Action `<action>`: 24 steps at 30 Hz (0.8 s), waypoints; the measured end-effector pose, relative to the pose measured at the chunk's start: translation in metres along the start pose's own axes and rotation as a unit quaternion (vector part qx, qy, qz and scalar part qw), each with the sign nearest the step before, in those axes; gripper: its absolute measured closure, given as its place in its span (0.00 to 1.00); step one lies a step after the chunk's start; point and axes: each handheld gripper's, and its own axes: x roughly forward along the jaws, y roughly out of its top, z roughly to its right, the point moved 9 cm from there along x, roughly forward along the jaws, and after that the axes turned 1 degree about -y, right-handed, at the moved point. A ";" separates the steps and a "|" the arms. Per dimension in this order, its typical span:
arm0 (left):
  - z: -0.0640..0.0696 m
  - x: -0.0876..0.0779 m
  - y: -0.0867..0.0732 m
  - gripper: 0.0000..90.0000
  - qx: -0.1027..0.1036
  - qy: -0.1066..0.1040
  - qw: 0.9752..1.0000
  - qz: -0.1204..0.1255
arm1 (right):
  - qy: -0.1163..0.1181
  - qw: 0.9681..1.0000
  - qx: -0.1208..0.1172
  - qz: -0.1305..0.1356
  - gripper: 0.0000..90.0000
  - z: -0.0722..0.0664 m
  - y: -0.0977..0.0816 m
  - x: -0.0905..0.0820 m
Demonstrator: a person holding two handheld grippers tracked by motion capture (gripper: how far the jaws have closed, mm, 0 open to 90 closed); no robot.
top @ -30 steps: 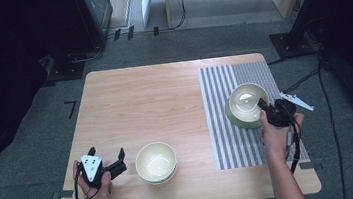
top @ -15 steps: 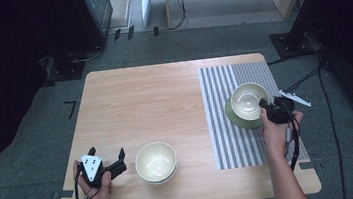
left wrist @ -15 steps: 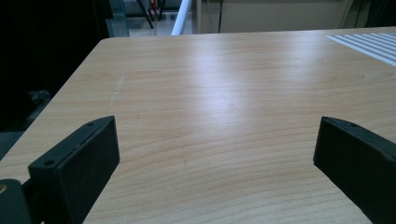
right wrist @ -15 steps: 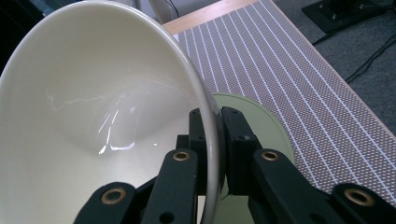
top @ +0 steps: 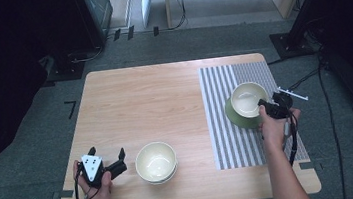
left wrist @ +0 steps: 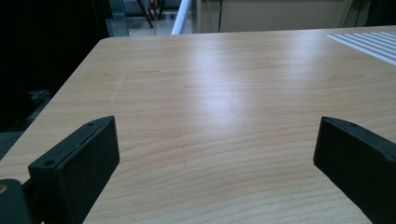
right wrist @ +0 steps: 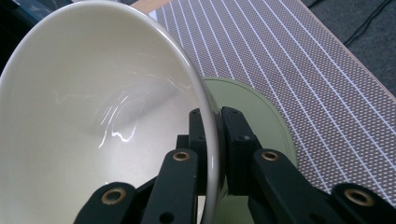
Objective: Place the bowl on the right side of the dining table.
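**Bowl pinched by its rim, above the green plate**

My right claw [top: 265, 106] is pinching the bowl [top: 249, 99] by its rim: one jaw inside the wall, one outside, seen closely in the right gripper view, where the bowl [right wrist: 93, 121] tilts away from me. The bowl sits over the green plate [top: 241, 120], which lies on the striped mat [top: 229, 138]; whether it touches the plate I cannot tell.

It looks like glazed ceramic, so I judge it stiff, smooth, fairly heavy for a one-sided hold, and breakable. A rim pinch lets it swing and slip, so I would grip deep on the wall and set it down gently, flat on the plate.

My left claw [top: 108, 162] rests spread and empty, well left of the plate, beside two stacked bowls [top: 156, 162] on the table [top: 144, 98].
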 end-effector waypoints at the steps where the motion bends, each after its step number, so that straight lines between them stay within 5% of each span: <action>1: 0.000 0.000 0.000 0.00 0.000 0.000 1.000 0.000 | -0.002 1.000 0.001 -0.003 0.93 0.000 0.000 0.001; 9: 0.000 0.000 0.000 0.00 0.001 0.000 1.000 -0.001 | -0.005 0.997 0.040 -0.062 0.94 0.003 -0.002 0.007; 24: 0.001 0.000 0.000 0.00 0.004 0.000 1.000 -0.001 | -0.033 0.990 0.043 -0.133 0.94 0.008 -0.002 0.019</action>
